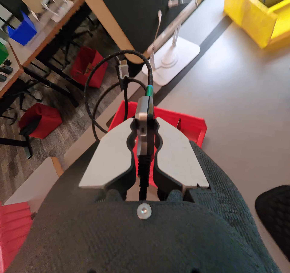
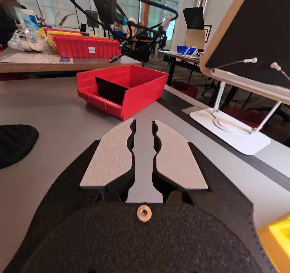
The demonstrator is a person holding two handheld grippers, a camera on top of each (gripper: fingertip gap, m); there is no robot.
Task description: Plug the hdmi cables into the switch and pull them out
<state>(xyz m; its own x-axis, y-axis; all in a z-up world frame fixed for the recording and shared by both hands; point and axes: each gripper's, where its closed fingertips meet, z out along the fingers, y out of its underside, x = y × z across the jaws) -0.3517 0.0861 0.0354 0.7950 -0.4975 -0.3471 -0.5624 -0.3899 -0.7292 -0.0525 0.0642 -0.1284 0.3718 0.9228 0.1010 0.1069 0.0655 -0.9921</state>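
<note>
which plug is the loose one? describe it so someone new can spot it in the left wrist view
Start at the red bin on the grey table, under the left gripper clamping the grey switch. Just beyond, black cables loop up. The loose plug is the silver one hanging free in the air; its neighbour, the green-collared plug, sits in the switch.

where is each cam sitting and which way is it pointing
Left wrist view: sits on the left gripper, raised and looking steeply down past the table edge to the floor; its fingers clamp the grey switch, with cables looping off it.
Right wrist view: sits on the right gripper, low over the grey table, looking level across it; its fingers are apart and hold nothing.
Shared: the red bin, the white stand, and the left gripper, which hangs high in the right wrist view.
</note>
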